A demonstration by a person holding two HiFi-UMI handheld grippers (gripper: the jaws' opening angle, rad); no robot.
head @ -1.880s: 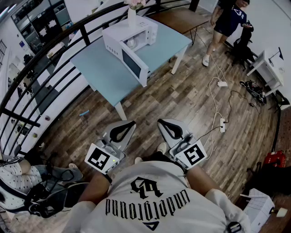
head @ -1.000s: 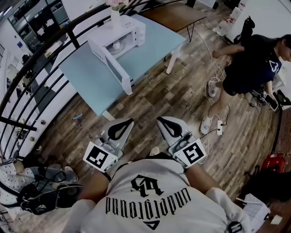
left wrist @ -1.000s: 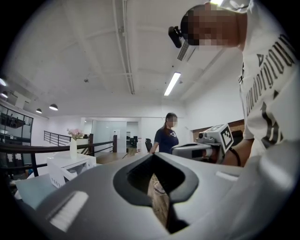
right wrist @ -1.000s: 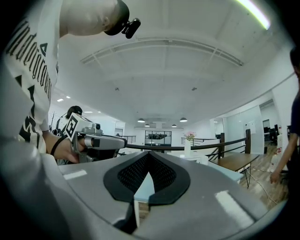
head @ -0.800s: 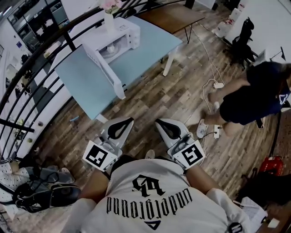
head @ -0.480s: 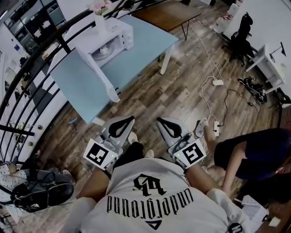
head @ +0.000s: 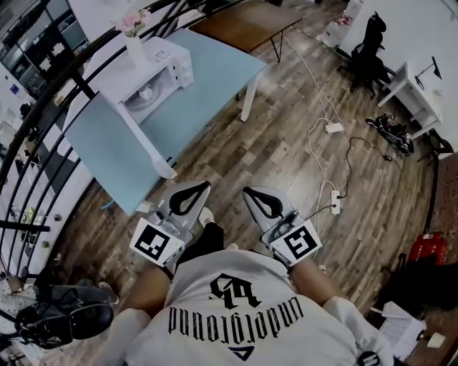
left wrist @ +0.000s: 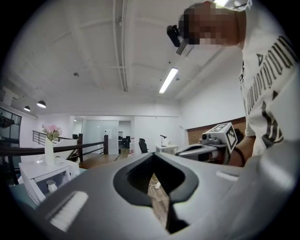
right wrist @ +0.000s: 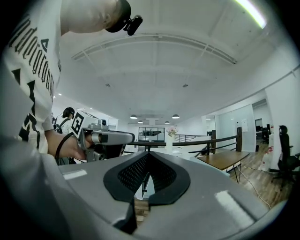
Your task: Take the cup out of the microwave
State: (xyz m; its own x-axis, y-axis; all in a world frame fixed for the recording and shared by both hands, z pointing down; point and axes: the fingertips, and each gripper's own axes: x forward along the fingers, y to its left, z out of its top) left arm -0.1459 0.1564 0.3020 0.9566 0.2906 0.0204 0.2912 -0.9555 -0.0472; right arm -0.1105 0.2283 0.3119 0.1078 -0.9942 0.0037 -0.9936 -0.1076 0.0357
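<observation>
The white microwave (head: pixel 154 75) stands on the light blue table (head: pixel 215 68) with its door (head: pixel 147 139) swung wide open. A white cup (head: pixel 145 91) sits inside it. In the left gripper view the microwave (left wrist: pixel 40 176) and the cup (left wrist: pixel 50 186) show low at the left. I hold both grippers level in front of my body, short of the table's near corner. The left gripper (head: pixel 202 185) is shut with nothing in it, and so is the right gripper (head: pixel 247 191). The right gripper view shows the table only past the left gripper (right wrist: pixel 101 138).
A vase of pink flowers (head: pixel 134 44) stands on top of the microwave. A black railing (head: pixel 43 121) runs behind the table. Cables and a power strip (head: pixel 334 202) lie on the wooden floor to the right. A brown table (head: pixel 247 21) and an office chair (head: pixel 368 53) stand farther back.
I have walked toward the table, so the microwave and table slid left and nearer in the head view. A person who crossed the floor on the right has left the view. Both grippers stay shut.
</observation>
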